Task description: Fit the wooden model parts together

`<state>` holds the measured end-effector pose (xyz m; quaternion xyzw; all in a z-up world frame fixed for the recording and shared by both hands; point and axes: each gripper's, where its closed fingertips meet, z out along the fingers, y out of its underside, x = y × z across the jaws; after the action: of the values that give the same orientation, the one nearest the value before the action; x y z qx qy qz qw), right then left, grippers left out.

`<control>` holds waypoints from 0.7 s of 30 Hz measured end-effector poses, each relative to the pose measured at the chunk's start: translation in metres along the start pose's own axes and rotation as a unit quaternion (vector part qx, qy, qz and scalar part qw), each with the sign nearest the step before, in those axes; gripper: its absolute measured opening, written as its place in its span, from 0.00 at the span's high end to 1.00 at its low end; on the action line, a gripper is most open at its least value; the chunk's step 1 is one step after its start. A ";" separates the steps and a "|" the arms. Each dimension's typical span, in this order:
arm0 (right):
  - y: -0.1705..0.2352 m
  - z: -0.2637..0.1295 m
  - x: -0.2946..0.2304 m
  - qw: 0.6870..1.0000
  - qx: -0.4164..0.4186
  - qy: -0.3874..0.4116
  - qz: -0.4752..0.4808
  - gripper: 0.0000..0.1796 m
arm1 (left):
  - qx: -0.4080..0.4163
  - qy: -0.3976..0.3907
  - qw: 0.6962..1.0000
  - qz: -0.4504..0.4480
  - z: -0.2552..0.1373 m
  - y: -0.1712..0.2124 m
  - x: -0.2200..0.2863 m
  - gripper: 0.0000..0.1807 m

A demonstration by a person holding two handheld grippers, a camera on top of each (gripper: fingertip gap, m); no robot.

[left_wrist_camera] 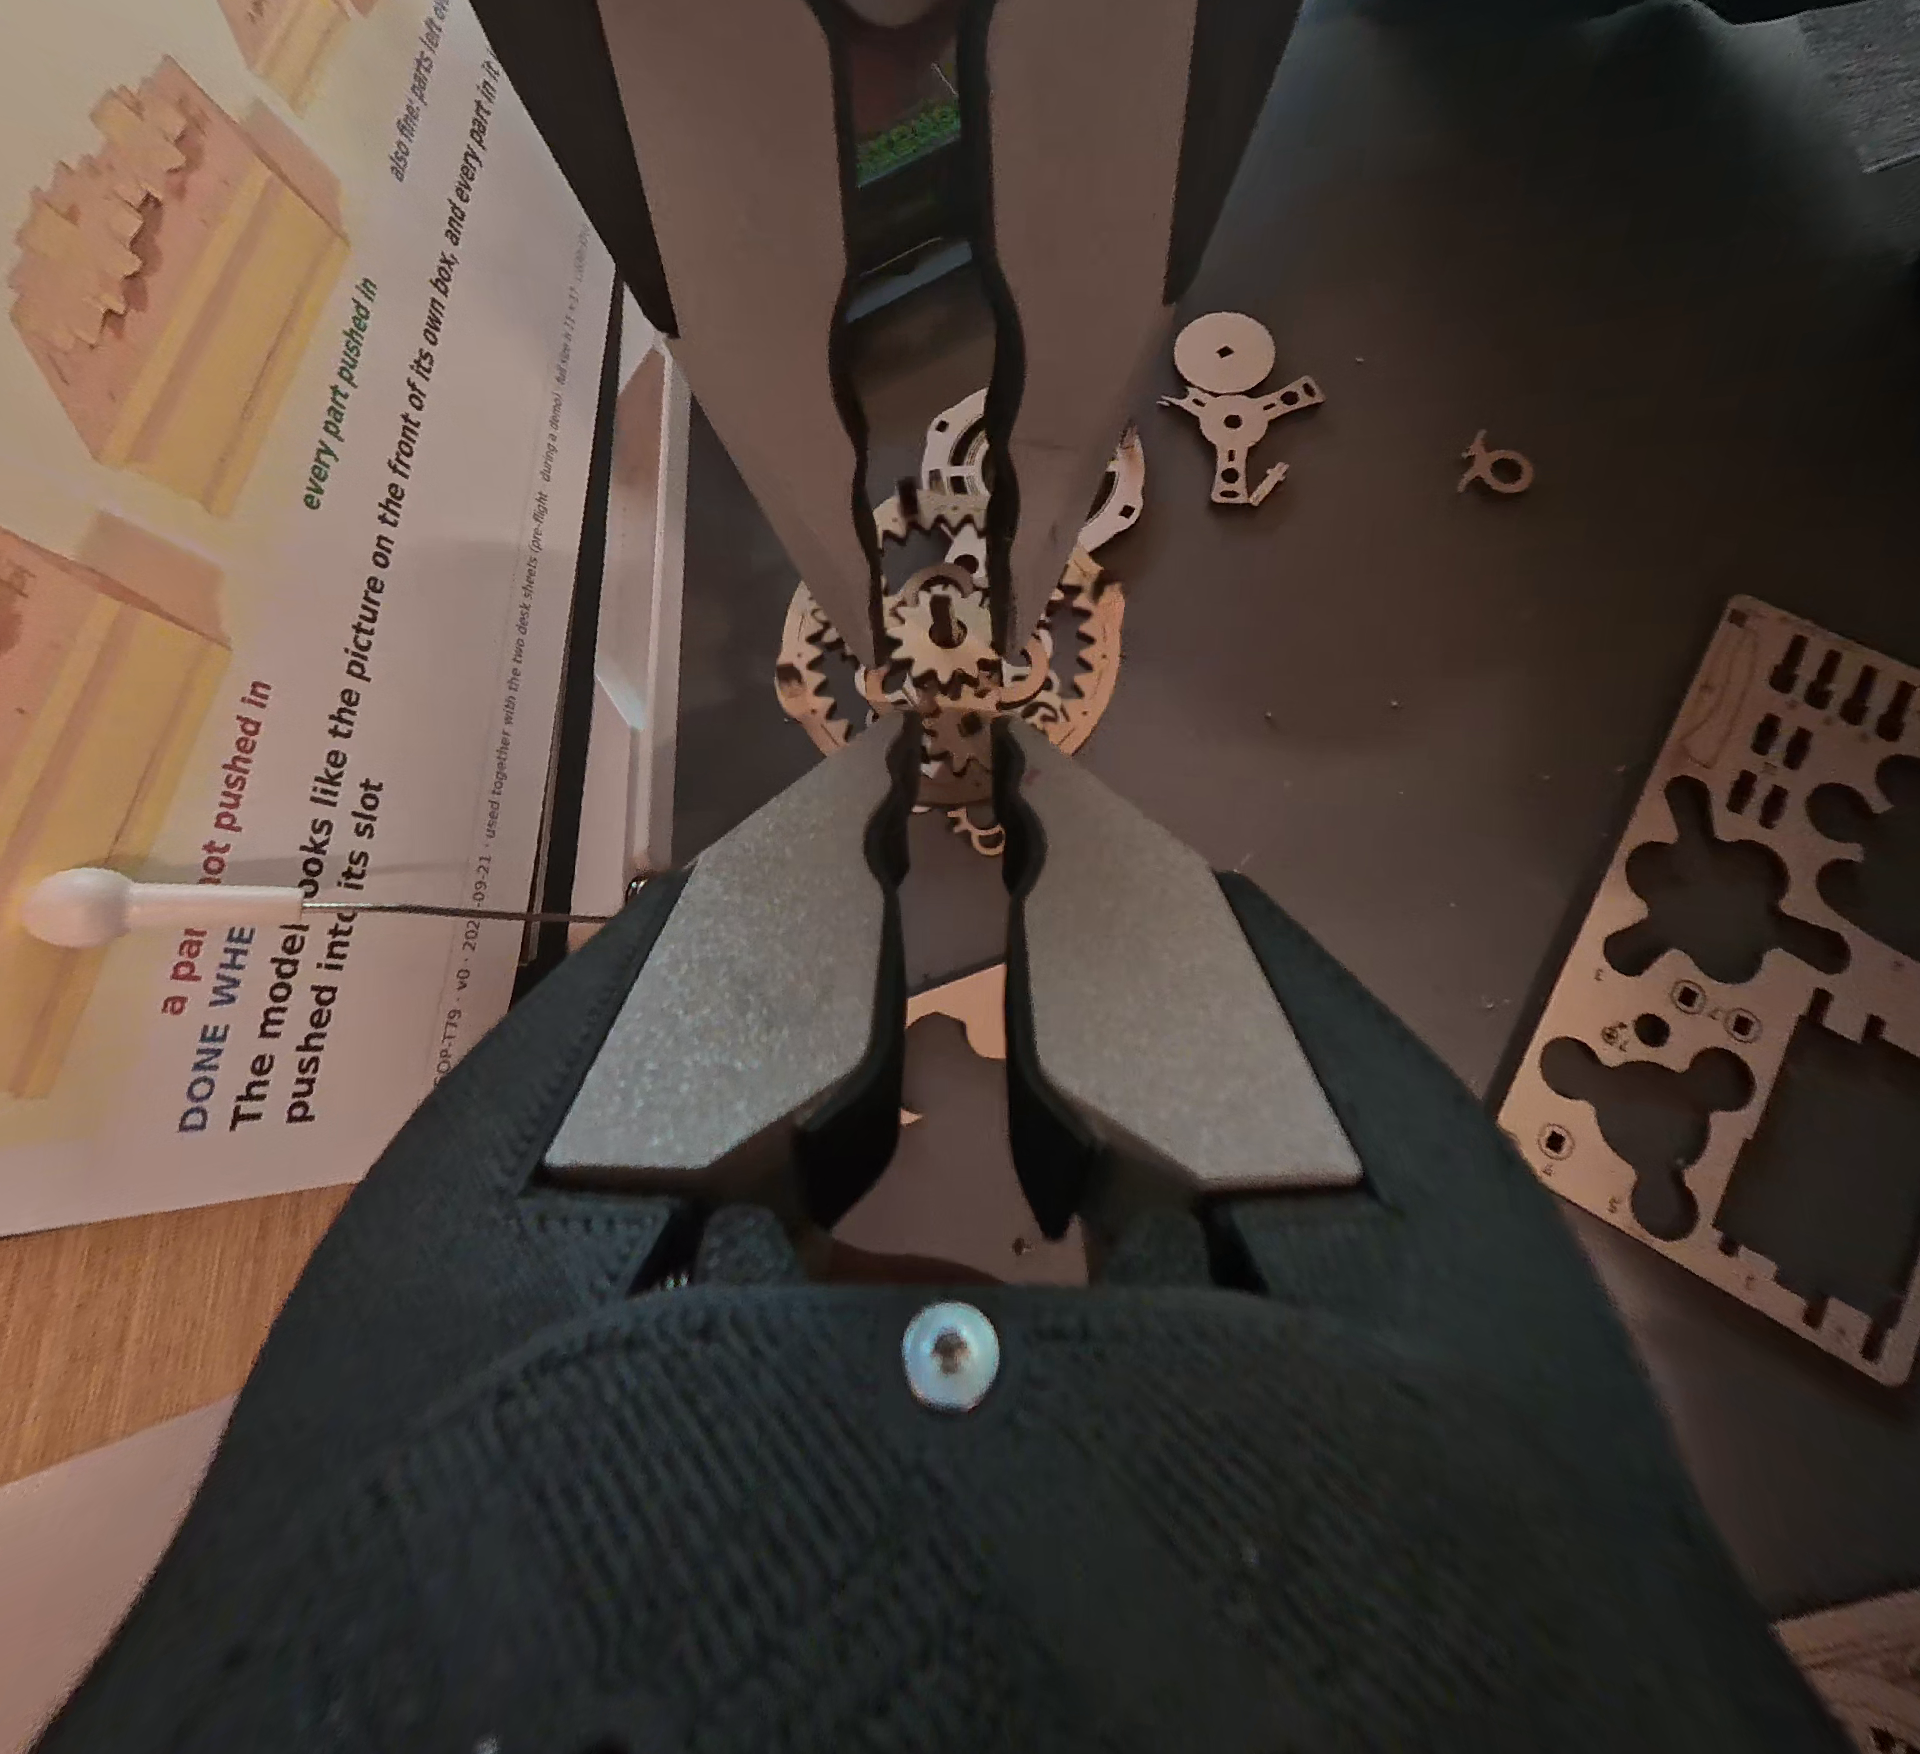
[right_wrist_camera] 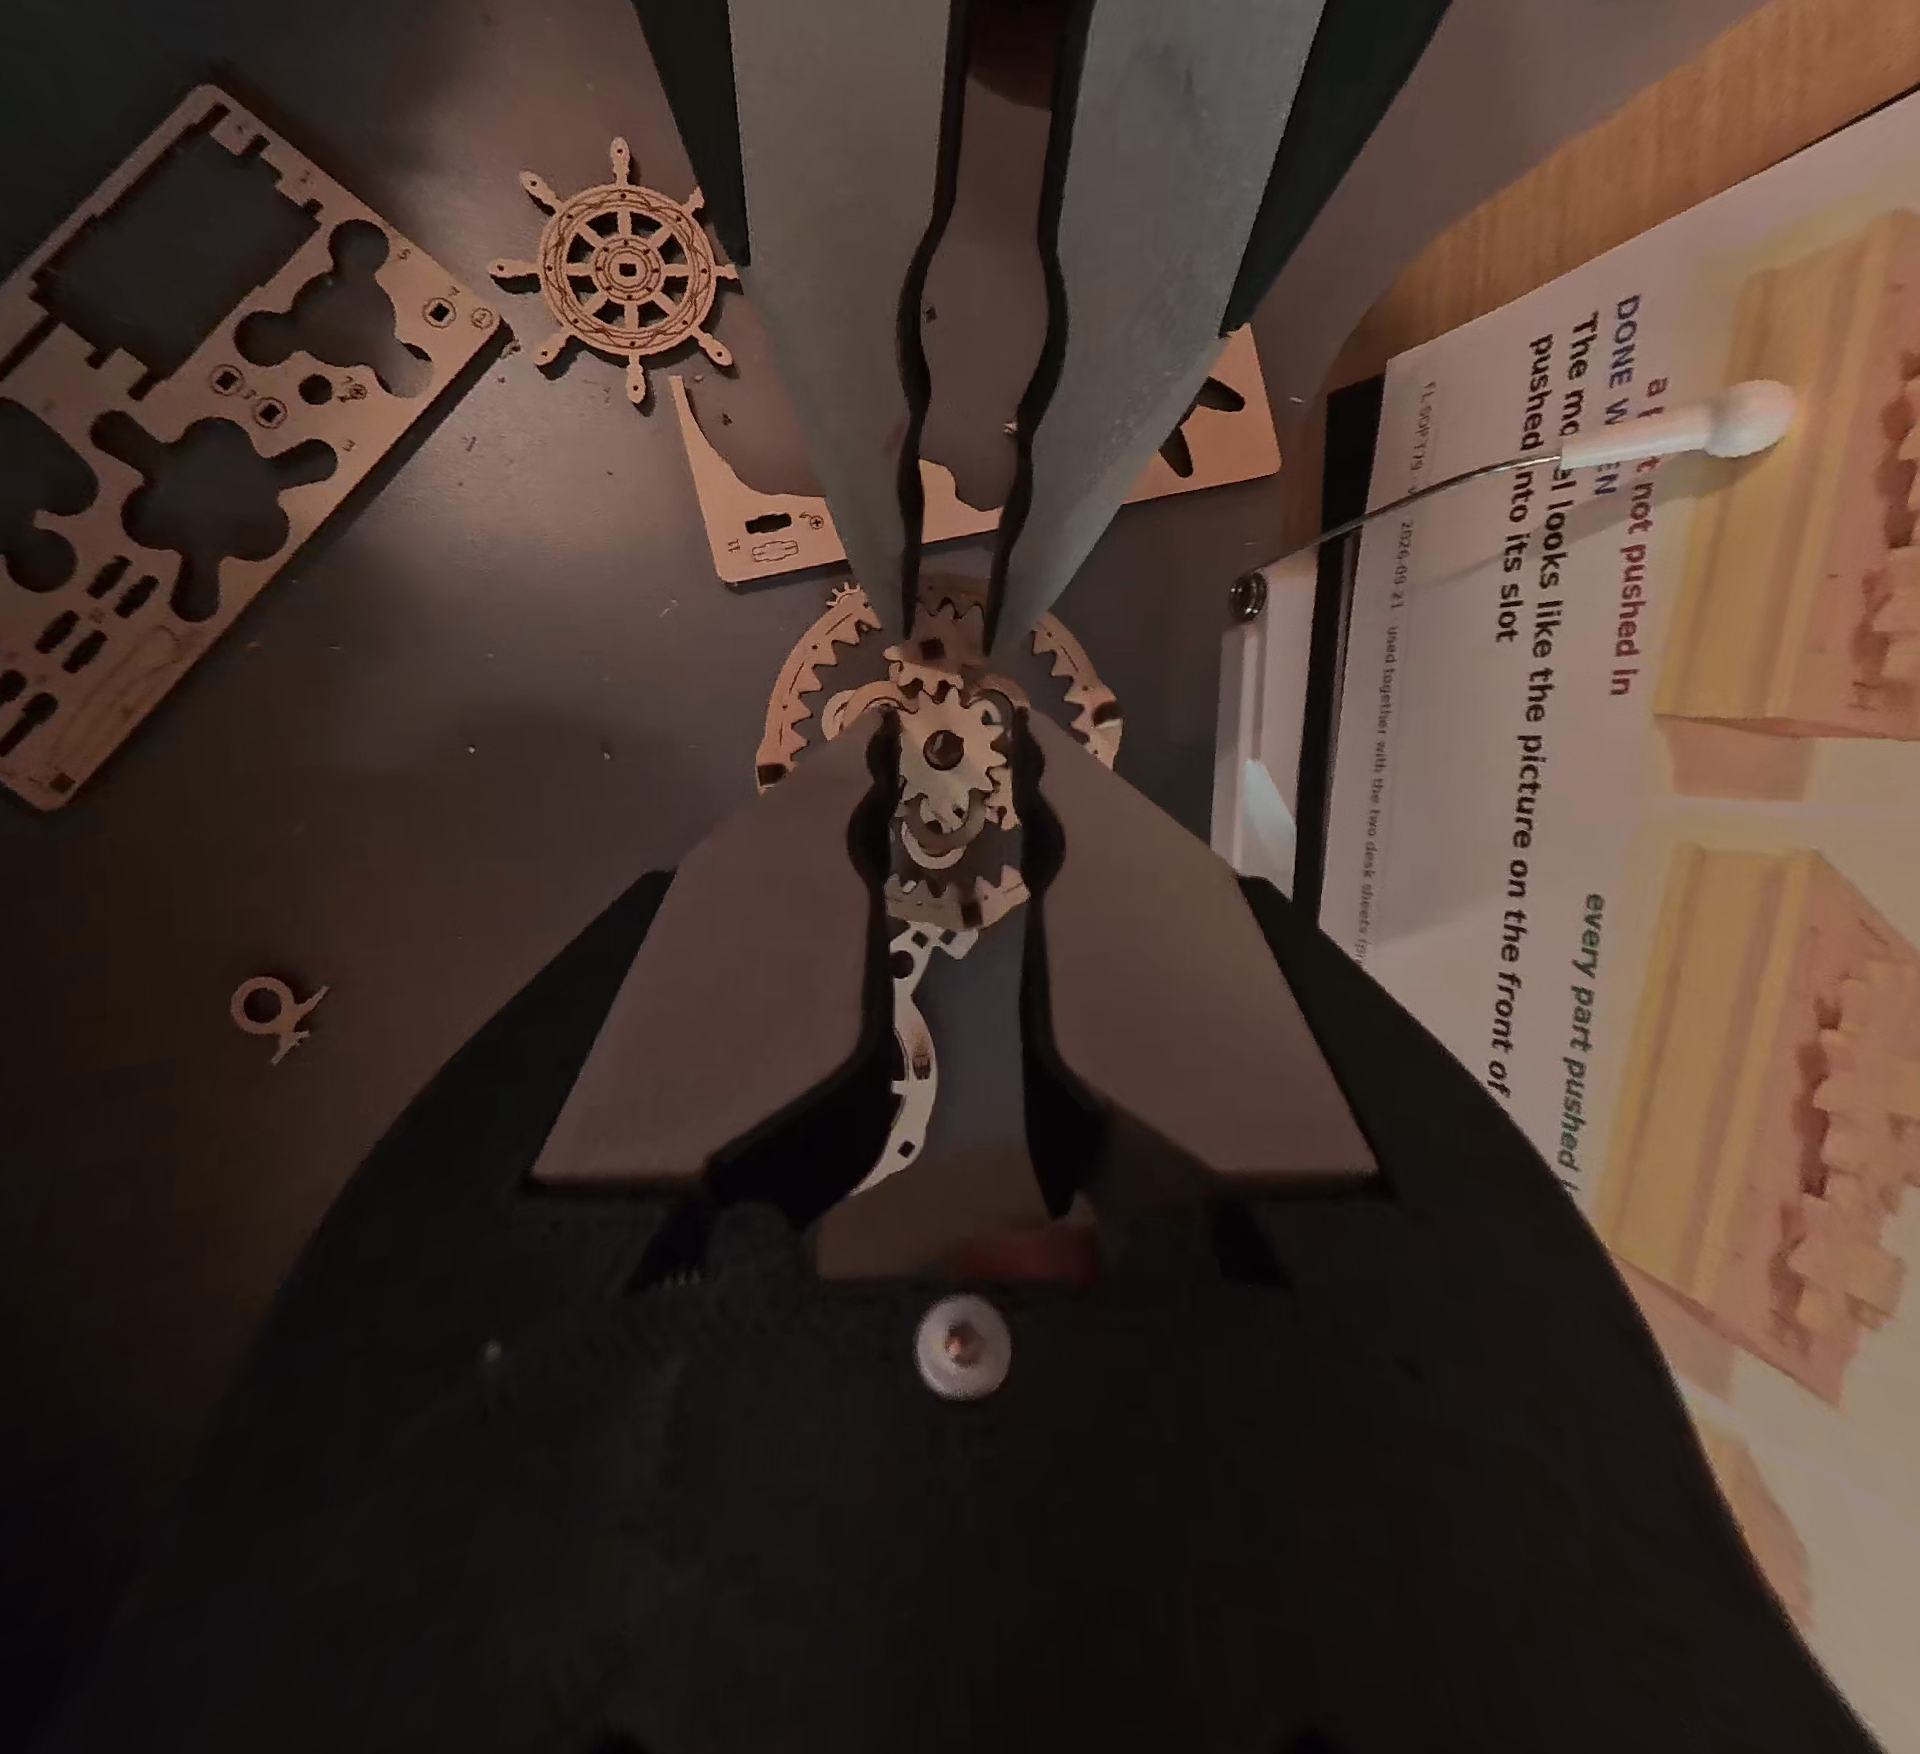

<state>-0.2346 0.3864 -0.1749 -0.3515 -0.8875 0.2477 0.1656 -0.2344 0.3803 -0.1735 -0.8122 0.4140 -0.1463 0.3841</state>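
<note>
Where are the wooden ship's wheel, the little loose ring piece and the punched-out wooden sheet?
Round wooden ship's wheel [right_wrist_camera: 628, 268]: right wrist view, on its hub.
Small loose wooden ring piece [right_wrist_camera: 268, 1006]: right wrist view, on the ring's band.
Flat punched-out wooden sheet [left_wrist_camera: 1704, 998]: left wrist view, on wood between cut-outs.

Right gripper seemingly around gear

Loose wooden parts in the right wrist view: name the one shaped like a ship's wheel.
The spoked wheel, left of the far gripper. Rim handles stick out all round; the small ring piece has none.
</note>
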 end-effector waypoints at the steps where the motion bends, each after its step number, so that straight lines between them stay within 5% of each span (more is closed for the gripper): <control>1: 0.000 0.000 0.000 1.000 -0.001 0.001 -0.002 0.90 | -0.001 0.000 1.000 -0.001 0.000 0.000 0.000 0.94; 21: 0.000 0.002 -0.004 0.998 0.010 -0.011 -0.064 0.91 | 0.000 0.024 0.999 -0.027 0.005 0.000 0.006 0.93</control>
<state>-0.2328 0.3831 -0.1772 -0.2892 -0.9074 0.2494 0.1753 -0.2283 0.3779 -0.1773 -0.8194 0.4010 -0.1757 0.3700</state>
